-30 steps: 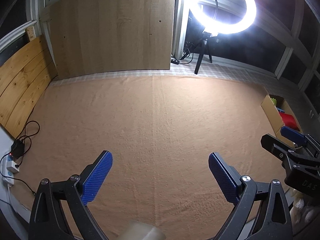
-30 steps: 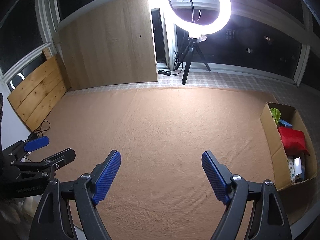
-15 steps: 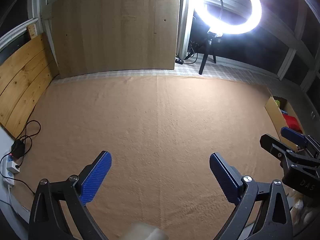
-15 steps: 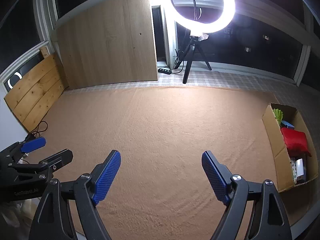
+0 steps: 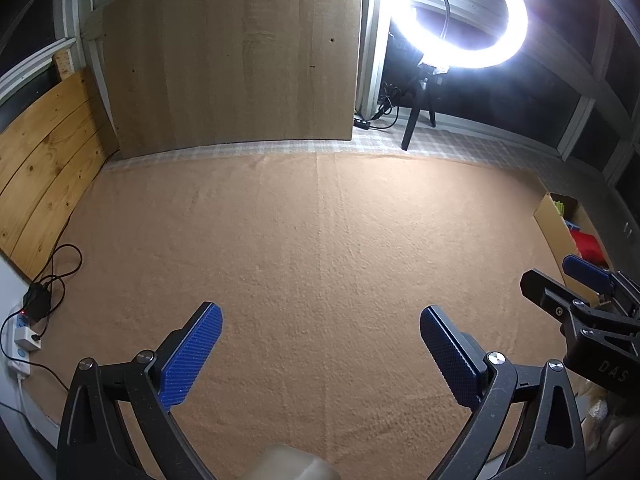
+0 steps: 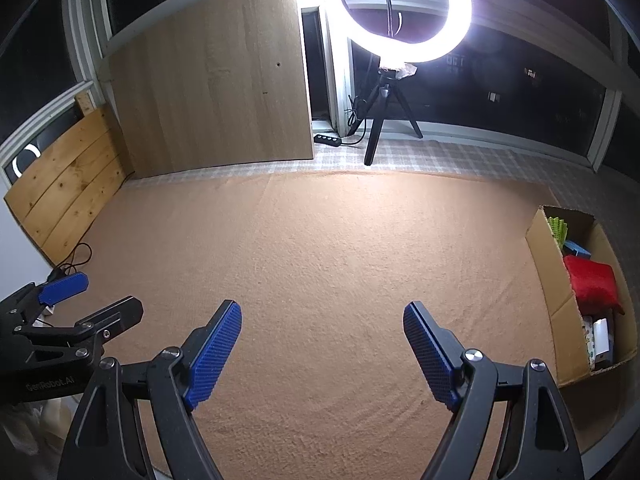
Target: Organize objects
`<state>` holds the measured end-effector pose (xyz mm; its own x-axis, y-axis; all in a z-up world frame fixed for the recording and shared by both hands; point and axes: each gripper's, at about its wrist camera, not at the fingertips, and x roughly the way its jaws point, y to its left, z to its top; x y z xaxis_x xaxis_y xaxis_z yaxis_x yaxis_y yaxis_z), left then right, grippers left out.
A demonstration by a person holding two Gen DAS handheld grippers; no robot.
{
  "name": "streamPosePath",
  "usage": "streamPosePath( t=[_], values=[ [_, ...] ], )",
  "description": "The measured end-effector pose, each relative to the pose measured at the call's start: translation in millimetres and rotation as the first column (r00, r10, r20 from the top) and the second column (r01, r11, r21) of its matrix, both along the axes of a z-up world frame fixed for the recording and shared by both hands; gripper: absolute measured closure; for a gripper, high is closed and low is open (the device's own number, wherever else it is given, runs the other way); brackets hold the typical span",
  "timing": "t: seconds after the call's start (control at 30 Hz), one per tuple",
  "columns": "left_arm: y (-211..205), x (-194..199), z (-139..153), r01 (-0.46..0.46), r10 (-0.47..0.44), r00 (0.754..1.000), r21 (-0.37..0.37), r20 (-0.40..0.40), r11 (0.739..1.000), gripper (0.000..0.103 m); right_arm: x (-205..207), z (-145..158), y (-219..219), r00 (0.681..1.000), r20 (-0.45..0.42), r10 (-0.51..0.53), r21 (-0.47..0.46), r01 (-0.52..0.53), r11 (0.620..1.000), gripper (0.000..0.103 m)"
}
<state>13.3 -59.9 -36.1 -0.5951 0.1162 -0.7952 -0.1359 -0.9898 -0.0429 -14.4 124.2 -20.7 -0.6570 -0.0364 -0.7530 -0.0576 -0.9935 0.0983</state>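
Overhead, a ring light (image 6: 404, 12) floods the tan carpet (image 5: 320, 248) (both grippers' jaws wide, holding nothing)

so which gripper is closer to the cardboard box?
Right. The right gripper hovers open over the carpet just left of the cardboard box; the left gripper, also open, sits farther left, beyond it.

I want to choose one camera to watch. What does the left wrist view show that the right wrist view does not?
Only the left wrist view shows the white power strip with its plugged cables and a blurry pale object at the bottom edge. Only the right wrist view shows deep into the cardboard box: a red item, a green item, white packages. Both show the tan carpet, ring light, wooden boards, and the open left gripper and right gripper.
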Motion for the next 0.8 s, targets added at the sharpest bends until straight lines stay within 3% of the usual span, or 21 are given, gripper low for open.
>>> streamPosePath(
  t=[0.8],
  values=[
    [4.5,0.0,-4.1,0.007,-0.007,1.000,-0.005,0.005,1.000,0.002,-2.3,-6.2,4.4,1.000,0.021,-0.019,-0.013,0.019,1.000,0.023]
  ],
)
